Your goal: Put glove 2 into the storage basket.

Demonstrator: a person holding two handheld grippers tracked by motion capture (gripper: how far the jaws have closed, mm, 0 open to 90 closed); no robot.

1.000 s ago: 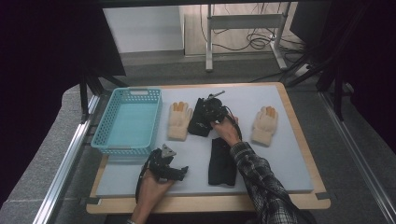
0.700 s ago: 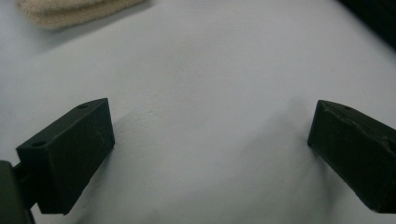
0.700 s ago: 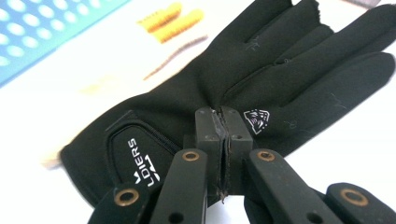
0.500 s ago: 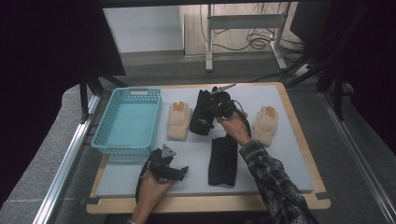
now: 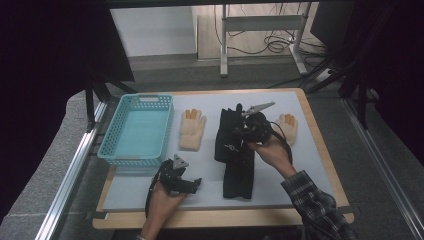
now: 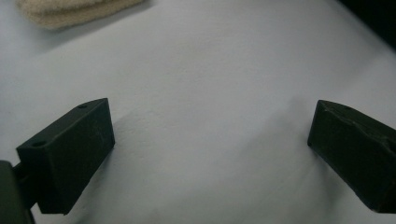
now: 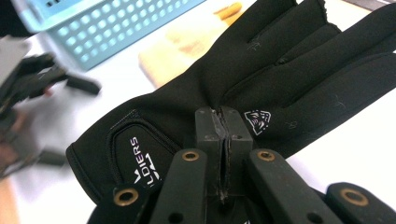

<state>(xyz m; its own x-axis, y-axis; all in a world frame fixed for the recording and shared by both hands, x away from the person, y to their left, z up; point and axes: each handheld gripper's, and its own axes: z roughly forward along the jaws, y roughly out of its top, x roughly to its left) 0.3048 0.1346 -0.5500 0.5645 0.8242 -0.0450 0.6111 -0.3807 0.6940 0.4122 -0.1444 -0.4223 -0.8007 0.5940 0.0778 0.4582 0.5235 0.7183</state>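
Jaws of the right gripper [image 7: 223, 122] pinched tight on a fold of a black glove [image 7: 261, 88], lifting it just above a second black glove [image 5: 238, 175] that lies flat mid-counter. Left gripper [image 6: 210, 154] rests low at the near edge, jaws wide apart, nothing between them. Counter [image 5: 305, 155]: pale grey-blue mat, smooth and matte, on a light wood board with rounded corners. Held glove is soft stretch fabric with stitched seams and white printed logos. Two cream knit gloves, one [image 5: 192, 129] beside the basket [image 5: 134, 131], the other [image 5: 288, 128] just behind the right hand. Basket is turquoise plastic, rectangular, perforated walls. Beyond the counter: grey floor, metal frame legs, loose cables, dark curtains either side.
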